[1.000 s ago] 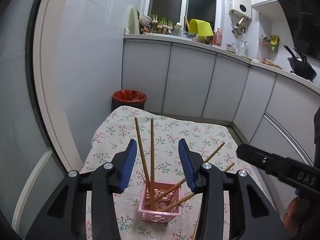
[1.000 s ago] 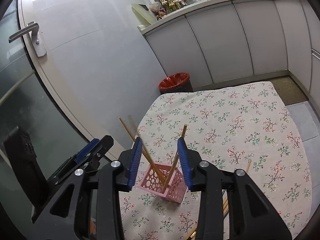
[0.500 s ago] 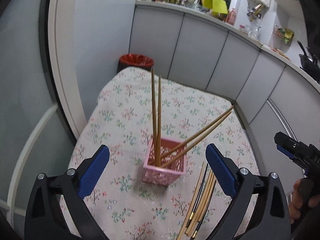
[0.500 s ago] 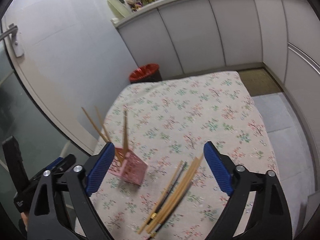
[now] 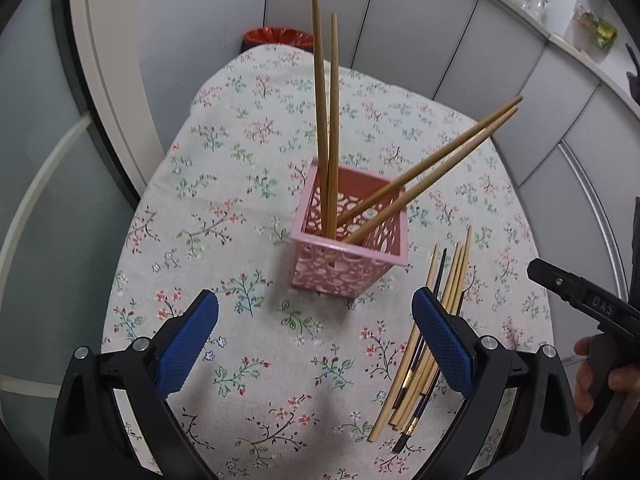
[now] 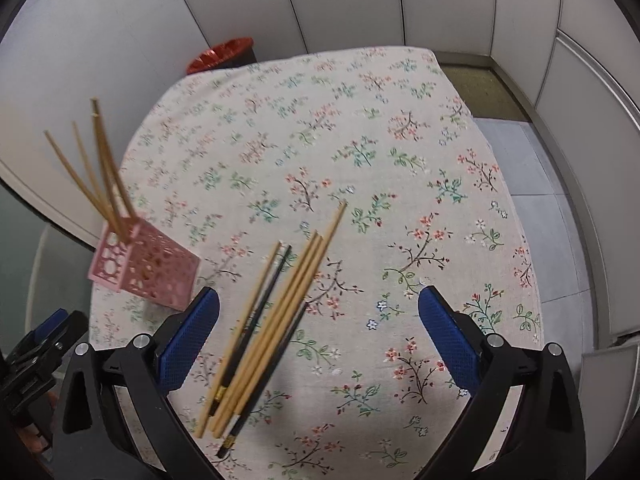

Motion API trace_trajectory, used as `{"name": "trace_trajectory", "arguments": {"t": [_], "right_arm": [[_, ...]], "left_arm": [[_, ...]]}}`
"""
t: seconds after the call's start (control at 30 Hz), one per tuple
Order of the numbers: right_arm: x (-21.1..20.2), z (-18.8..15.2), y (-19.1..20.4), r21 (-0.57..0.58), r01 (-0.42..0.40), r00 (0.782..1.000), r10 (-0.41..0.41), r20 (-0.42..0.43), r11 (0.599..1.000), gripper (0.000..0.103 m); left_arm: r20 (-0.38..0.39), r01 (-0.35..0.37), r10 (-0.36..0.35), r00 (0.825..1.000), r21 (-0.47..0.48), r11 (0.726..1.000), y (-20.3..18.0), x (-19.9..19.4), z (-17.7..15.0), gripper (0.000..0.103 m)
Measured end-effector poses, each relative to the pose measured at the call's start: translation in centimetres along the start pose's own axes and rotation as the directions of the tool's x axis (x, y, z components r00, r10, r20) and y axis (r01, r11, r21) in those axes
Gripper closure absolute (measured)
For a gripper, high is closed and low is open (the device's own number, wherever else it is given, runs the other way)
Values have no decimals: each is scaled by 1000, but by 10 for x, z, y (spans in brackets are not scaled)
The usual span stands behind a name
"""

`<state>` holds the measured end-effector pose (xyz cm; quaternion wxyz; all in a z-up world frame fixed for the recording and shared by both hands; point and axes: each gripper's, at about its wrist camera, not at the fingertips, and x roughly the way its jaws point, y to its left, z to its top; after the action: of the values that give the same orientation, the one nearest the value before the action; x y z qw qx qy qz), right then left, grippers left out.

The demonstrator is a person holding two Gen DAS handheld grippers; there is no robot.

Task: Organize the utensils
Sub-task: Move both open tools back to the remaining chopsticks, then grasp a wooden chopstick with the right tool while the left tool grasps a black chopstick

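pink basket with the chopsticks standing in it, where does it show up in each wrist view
Left wrist: the pink basket sits at picture centre, just ahead of the open jaws, four wooden chopsticks standing in it.
Right wrist: the same basket lies at the left edge, beyond the left fingertip.
Shared landmark: the loose chopstick bundle lying on the floral tablecloth, to the basket's right in both views.

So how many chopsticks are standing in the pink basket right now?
4, all in the pink basket: an upright pair at its far-left corner, and a second pair leaning right over the rim. More lie loose on the tablecloth.
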<state>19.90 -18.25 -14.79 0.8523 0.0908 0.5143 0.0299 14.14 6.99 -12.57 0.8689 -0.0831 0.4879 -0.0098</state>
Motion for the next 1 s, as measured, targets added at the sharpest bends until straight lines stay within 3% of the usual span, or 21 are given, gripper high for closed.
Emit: {"name": "trace_trajectory", "arguments": {"t": [0.2, 0.27, 0.43, 0.53, 0.73, 0.87, 0.93, 1.0], "right_arm": [[37, 10, -3, 17, 29, 998, -28, -52, 999, 9], [46, 14, -5, 36, 27, 998, -25, -54, 999, 16], [77, 23, -15, 115, 22, 997, -13, -80, 993, 51], [89, 25, -15, 129, 26, 996, -15, -88, 991, 64], [99, 35, -11, 142, 13, 999, -6, -52, 990, 77], [103, 37, -2, 83, 73, 997, -69, -43, 994, 84], [104, 37, 1, 48, 104, 993, -102, -56, 993, 93], [102, 36, -1, 34, 102, 992, -99, -77, 994, 93]], "left_arm": [[-33, -9, 9, 999, 2, 1000, 1, 9, -1, 8], [-39, -9, 9, 999, 0, 1000, 2, 11, 0, 8], [-51, -2, 2, 999, 4, 1000, 2, 13, -1, 8], [-47, 0, 2, 999, 23, 1000, -1, 12, 0, 8], [-29, -22, 24, 999, 77, 997, -7, 13, 1, 8], [-34, -11, 14, 999, 98, 995, -11, 14, -1, 8], [-33, -11, 14, 999, 112, 994, -13, 14, -1, 8], [-30, -15, 19, 999, 131, 991, -15, 14, -2, 8]]}}
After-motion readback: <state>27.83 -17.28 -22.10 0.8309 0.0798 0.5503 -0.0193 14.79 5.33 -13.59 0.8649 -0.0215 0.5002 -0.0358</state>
